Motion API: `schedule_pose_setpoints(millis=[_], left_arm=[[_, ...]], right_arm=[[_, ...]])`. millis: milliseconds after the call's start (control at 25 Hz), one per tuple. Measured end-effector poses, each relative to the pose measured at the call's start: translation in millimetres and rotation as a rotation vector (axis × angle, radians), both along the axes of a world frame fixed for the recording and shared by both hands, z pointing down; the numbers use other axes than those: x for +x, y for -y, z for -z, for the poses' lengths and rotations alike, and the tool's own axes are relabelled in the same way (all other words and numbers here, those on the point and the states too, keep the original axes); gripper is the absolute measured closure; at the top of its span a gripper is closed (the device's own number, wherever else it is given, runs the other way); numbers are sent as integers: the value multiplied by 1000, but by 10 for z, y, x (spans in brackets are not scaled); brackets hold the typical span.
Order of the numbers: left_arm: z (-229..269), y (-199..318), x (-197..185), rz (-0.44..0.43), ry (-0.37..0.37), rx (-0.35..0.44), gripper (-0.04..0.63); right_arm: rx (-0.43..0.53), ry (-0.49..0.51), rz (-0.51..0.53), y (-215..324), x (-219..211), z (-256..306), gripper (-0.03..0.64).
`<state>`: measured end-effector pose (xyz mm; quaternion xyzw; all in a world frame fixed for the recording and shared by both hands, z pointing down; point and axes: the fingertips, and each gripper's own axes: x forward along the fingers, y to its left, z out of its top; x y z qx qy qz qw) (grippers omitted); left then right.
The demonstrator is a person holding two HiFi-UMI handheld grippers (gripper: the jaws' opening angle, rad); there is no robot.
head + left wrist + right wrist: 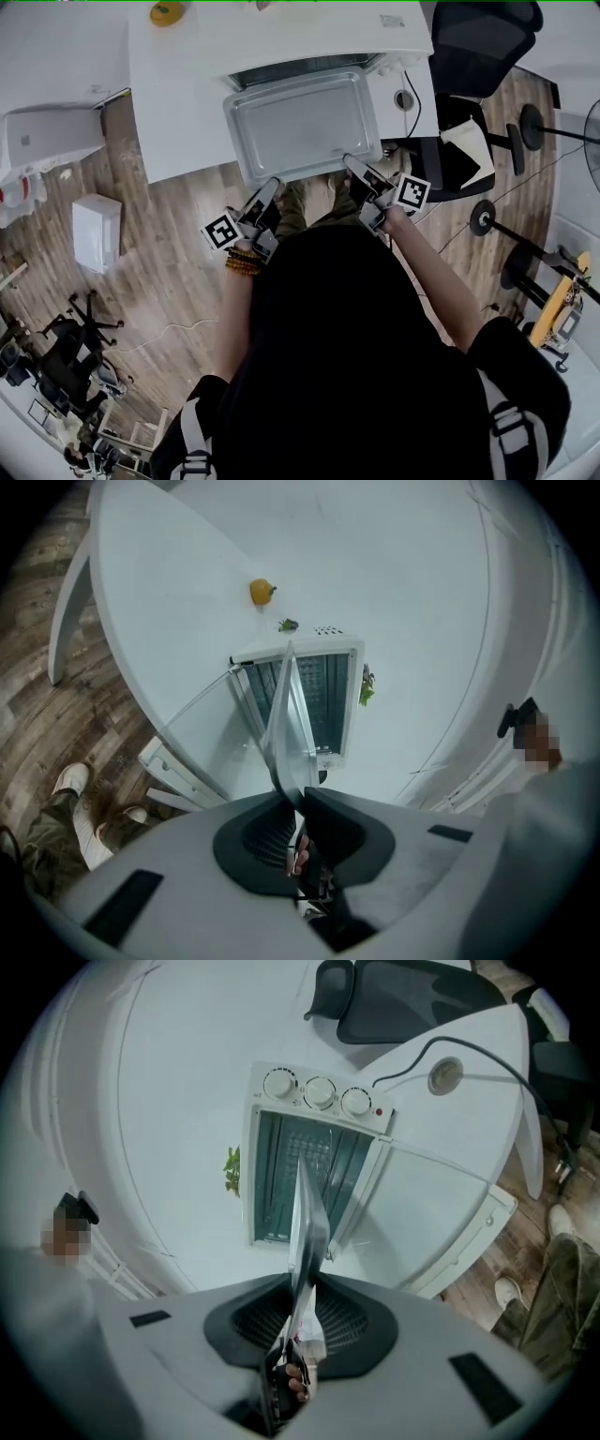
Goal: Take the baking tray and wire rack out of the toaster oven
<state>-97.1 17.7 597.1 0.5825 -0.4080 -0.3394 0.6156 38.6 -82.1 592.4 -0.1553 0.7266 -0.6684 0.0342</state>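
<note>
The baking tray (300, 127) is pinched at seven o'clock by the left gripper (273, 186). At five it is pinched by the right gripper (350, 162).

Seen from above the person's head, the head view looks steeply down, from some way off, on a white table (178, 112), a toaster oven (309, 67) and a tray (305, 127). The cameras on the left gripper (272, 185) and the right gripper (352, 161) sit low and close, rolled on their sides. Each looks along the tray's edge into the oven's open front, from opposite corners. All three views share the oven, tray and table.
</note>
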Motion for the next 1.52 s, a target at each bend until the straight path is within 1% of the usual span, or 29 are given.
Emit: schedule_pose_setpoints(millis=[80,160,320,560,800,960,1080,1280,1400,1520], left_arm=[[-49,-130,-64,18,30,-9,548],[-98,-260,-190,45,51,-24,548],[-99,-479,-439,123,36,-35,548],[-103,-698,-645,230,34,-52,548],[-91,-1022,-836,326,58,-78,548],[-152,-1259,-883,372,76,-114,548],[-199,-1414,-919,418,62,-131,548],[-242,-1546,-1087,524,46,-116,548],[-293,-1543,-1234,555,54,-110,548],[-320,-1492,-1432,574,80,-108,546]], right_arm=[[-16,-6,52,-64,-95,-61,531],[-8,-7,121,-113,-276,-91,531],[7,-1,222,-233,-640,-87,529],[4,17,376,-324,-1033,-126,528],[-32,36,532,-555,-1405,-160,528],[-78,35,626,-763,-1535,-261,528],[-73,35,687,-868,-1658,-306,526],[-52,45,759,-954,-1977,-355,526],[-35,43,775,-929,-2168,-400,525],[-41,25,759,-866,-2379,-475,525]])
